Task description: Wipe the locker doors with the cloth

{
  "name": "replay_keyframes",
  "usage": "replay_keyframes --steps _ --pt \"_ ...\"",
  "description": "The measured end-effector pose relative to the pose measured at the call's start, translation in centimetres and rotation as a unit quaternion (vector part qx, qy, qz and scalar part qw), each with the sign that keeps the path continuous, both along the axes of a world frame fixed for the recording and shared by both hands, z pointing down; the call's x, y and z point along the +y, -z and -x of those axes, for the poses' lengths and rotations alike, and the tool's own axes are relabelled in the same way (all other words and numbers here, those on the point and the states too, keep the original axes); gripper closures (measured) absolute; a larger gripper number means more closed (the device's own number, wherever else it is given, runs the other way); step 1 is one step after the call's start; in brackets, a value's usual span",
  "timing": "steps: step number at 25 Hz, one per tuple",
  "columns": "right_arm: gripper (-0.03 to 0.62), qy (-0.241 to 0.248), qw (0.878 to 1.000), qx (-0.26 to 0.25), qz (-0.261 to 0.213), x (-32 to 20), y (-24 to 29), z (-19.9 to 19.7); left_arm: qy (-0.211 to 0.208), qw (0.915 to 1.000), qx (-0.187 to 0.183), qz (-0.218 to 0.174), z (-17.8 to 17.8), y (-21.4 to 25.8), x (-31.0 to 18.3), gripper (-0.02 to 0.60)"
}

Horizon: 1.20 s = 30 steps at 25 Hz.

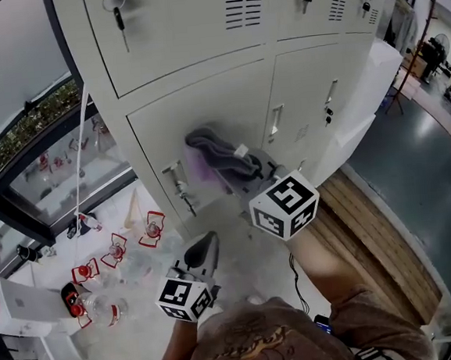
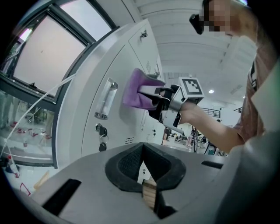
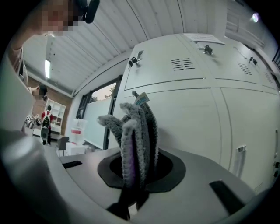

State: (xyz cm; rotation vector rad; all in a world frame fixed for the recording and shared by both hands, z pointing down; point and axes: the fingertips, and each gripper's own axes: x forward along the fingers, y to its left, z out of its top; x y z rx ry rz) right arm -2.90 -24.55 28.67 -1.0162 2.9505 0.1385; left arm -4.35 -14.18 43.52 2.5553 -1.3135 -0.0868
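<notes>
A grey and purple cloth (image 1: 220, 160) is pressed against the lower white locker door (image 1: 204, 110), just right of that door's clear handle (image 1: 179, 184). My right gripper (image 1: 250, 170) is shut on the cloth, whose folds (image 3: 135, 131) rise from between the jaws and hide the fingertips. In the left gripper view the cloth (image 2: 136, 89) lies flat on the door beside the handle (image 2: 105, 98), with the right gripper (image 2: 152, 94) behind it. My left gripper (image 1: 203, 250) hangs lower, away from the lockers, shut and holding nothing (image 2: 144, 173).
Keys hang from the upper door's lock (image 1: 119, 18) and from a lock below the handle (image 2: 101, 136). Several red-labelled bottles (image 1: 114, 252) lie on the floor at left under a window (image 1: 12, 76). A wooden platform (image 1: 378, 224) runs along the locker base at right.
</notes>
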Motion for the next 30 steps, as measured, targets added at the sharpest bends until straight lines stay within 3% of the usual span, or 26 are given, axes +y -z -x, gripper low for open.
replay_keyframes --steps 7,13,30 --pt "0.539 0.055 0.998 0.002 0.009 2.0 -1.2 6.1 0.012 0.9999 0.000 0.003 0.9 -0.2 0.2 0.578" --pt "0.539 0.071 0.997 -0.002 0.014 2.4 -1.7 8.7 0.022 0.9997 0.000 0.004 1.7 -0.4 0.1 0.578" --pt "0.537 0.052 0.999 0.006 0.004 0.7 -1.7 7.0 0.011 0.9999 -0.004 0.002 1.0 -0.3 -0.3 0.578"
